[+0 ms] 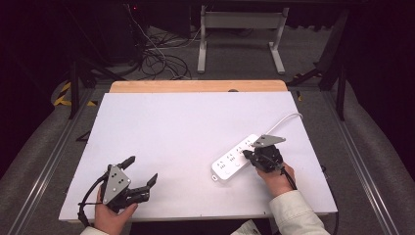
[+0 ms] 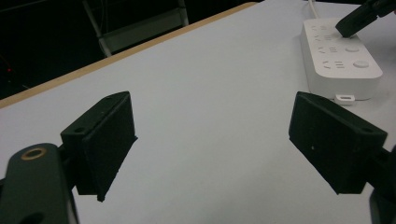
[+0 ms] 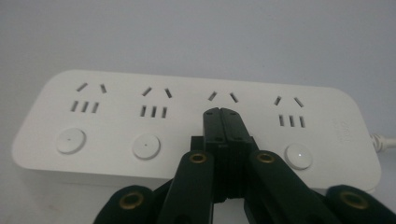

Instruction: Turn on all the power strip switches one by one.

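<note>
At seven o'clock on the white bench [image 1: 171,127] the left claw [image 1: 143,172] rests spread wide and idle, out of the way. At four o'clock lies the power strip [image 1: 234,159]; the right claw [image 1: 248,153], clenched into one tip, bears on its third socket's switch, apparently to press it.

You are looking at the power strip [image 1: 233,159] lying on the desk [image 1: 171,132] toward its right edge, angled, its cable [image 1: 286,119] trailing toward the far right corner. Your right gripper [image 1: 248,152] is sitting over the strip; your left gripper [image 1: 142,171] is sitting near the front left corner.
</note>
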